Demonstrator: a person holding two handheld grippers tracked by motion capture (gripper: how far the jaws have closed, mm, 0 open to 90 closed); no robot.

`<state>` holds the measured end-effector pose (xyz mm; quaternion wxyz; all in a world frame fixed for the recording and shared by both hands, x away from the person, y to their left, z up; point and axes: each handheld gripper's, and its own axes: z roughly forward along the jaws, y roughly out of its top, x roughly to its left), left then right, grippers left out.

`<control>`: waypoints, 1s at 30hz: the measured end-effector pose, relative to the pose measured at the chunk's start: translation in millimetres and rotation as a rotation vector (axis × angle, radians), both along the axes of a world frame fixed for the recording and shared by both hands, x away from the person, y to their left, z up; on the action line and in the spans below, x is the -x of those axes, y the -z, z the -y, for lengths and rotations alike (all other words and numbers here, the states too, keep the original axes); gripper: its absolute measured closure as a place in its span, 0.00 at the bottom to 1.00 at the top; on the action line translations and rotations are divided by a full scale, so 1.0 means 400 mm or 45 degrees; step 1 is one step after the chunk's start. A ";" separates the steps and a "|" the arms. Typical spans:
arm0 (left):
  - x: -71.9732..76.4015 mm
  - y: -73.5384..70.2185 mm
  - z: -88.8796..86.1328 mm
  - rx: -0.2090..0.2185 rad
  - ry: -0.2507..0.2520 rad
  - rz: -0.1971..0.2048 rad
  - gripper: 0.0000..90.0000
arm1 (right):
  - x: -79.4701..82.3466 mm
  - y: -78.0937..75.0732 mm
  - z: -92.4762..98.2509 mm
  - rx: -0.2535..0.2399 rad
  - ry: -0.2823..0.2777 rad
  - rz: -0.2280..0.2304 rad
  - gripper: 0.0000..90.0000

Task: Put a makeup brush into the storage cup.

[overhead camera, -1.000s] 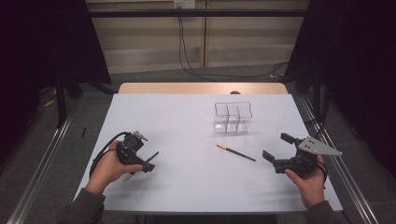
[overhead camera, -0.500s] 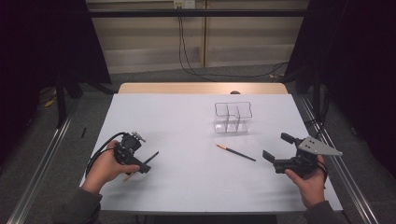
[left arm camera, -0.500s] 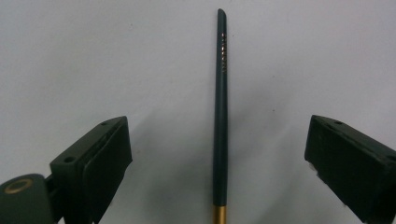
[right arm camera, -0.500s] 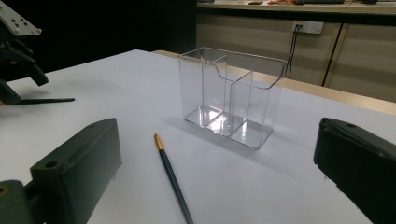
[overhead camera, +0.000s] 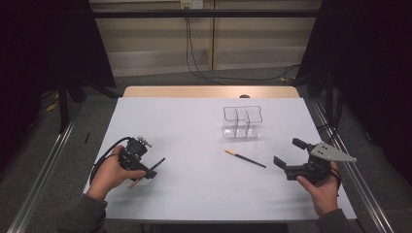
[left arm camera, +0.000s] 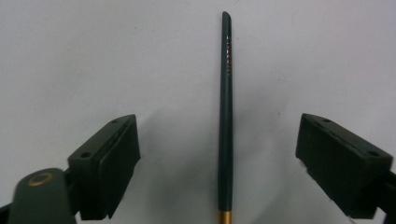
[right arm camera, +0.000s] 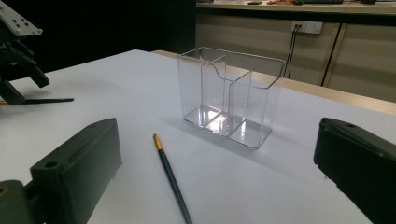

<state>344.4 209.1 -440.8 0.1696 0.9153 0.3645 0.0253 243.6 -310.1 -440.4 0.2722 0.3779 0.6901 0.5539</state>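
- Left tongs (overhead camera: 156,167) low over the worktop (overhead camera: 194,194), near its left front. A dark pencil (left arm camera: 225,121) with a gold band at its near end lies flat between the jaws, which have just been closing; clear gaps remain on both sides, pads not touching.
- We judge the pencil light, stiff, thin and smooth; apt to roll or pivot if pinched off-centre. Best taken mid-shaft, jaws square across it.
- Right tongs (overhead camera: 286,158) wide open, empty, at the right front.
- Second pencil (overhead camera: 245,158) lies loose between the two tongs, near the clear holder (overhead camera: 242,121), which stands upright with its compartments empty.
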 end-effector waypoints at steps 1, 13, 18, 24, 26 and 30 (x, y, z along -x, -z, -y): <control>-0.002 0.000 0.001 -0.004 0.010 0.003 0.18 | 0.000 0.000 0.000 0.000 0.000 0.000 0.00; 0.006 0.002 -0.015 -0.032 0.040 -0.027 0.27 | 0.002 0.000 -0.002 -0.002 0.000 -0.007 0.00; 0.013 0.006 -0.025 -0.034 0.041 -0.046 0.31 | 0.001 0.000 -0.005 0.013 -0.008 0.004 0.00; 0.019 0.003 -0.036 -0.040 0.053 -0.055 0.34 | 0.002 -0.001 -0.002 0.007 0.003 0.001 0.00; 0.022 0.005 -0.037 -0.043 0.062 -0.067 0.35 | 0.002 -0.001 -0.003 0.006 0.001 -0.002 0.00; 0.025 0.008 -0.042 -0.053 0.063 -0.071 0.37 | 0.001 -0.001 -0.004 0.008 -0.002 0.005 0.00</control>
